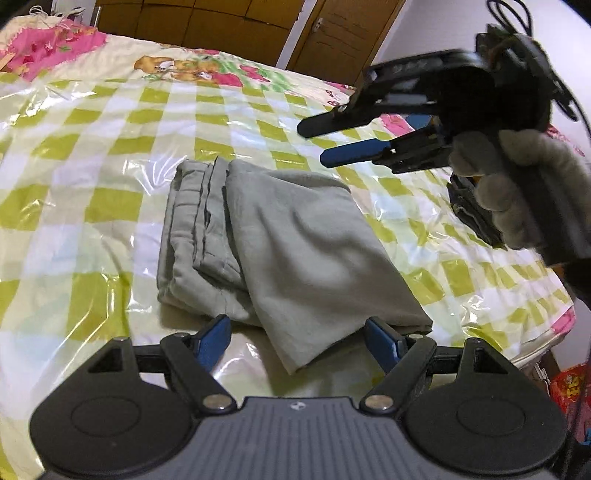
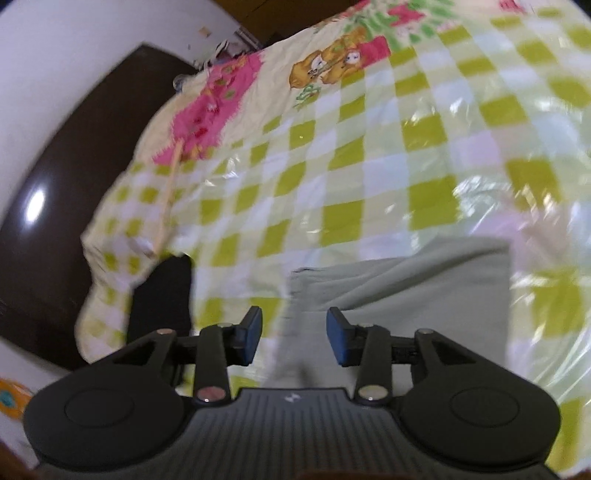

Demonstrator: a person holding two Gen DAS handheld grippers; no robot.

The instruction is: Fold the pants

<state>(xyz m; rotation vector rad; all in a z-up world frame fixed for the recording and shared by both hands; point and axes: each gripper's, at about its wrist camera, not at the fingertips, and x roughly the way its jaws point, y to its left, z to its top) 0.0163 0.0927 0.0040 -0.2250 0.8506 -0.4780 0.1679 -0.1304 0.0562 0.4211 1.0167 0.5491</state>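
The grey-green pants [image 1: 280, 240] lie folded into a compact bundle on the bed, waistband edges showing at its left side. My left gripper [image 1: 299, 339] is open and empty, its blue pads just short of the bundle's near edge. My right gripper [image 1: 314, 142] is in the air above and to the right of the pants, held by a grey-gloved hand [image 1: 524, 184], open and empty. In the blurred right wrist view the pants [image 2: 406, 295] lie below my open right gripper [image 2: 295, 336].
The bed is covered by a green-and-white checked sheet [image 1: 110, 155] under glossy plastic, with pink cartoon prints at the far end. Wooden wardrobe doors [image 1: 221, 22] stand behind. A dark floor [image 2: 55, 184] lies beside the bed edge. A black object [image 2: 162, 295] sits near that edge.
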